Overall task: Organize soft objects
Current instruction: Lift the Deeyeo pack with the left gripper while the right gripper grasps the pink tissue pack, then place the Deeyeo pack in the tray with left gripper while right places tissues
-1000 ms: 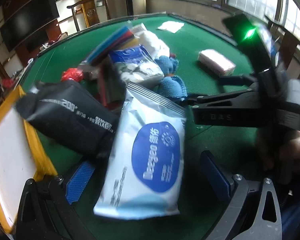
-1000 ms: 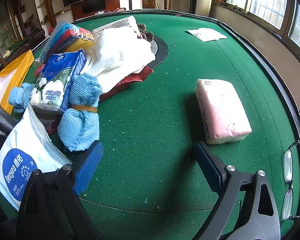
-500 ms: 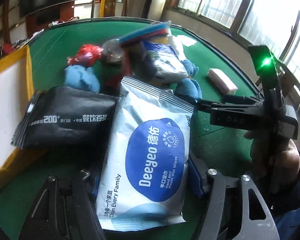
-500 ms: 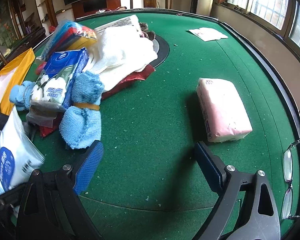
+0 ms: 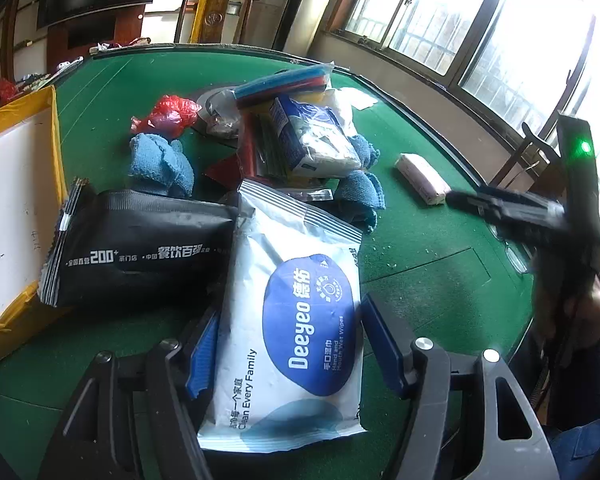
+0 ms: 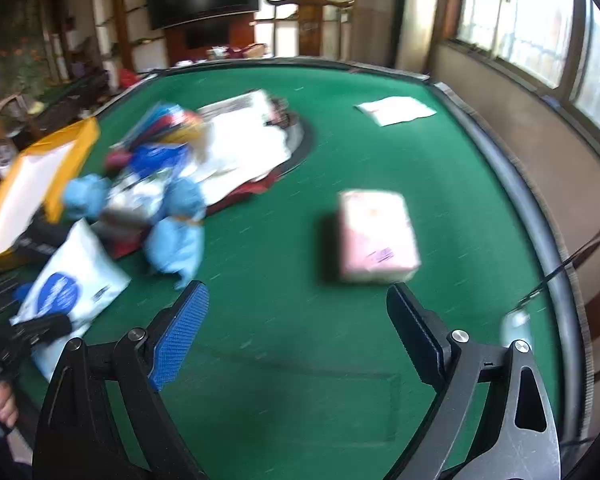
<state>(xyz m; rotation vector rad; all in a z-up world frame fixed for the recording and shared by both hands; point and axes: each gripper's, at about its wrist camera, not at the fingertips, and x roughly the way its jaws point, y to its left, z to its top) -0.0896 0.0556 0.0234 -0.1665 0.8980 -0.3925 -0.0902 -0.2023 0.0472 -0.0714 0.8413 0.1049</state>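
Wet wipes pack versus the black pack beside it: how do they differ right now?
The wet wipes pack is white with a blue oval label; the black pack is black with white print. The wet wipes pack sits between the left gripper's pads, gripped; the black pack is ungripped, its far end at the yellow-edged tray. The wet wipes pack runs along the gripper; the black pack lies crosswise. Both are soft sealed packs on the green table.

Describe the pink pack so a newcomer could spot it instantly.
On the green felt table, look at the window side, away from the heap of cloths and packets. The pink pack lies there alone, a soft rectangular block, the only pink thing on the felt.
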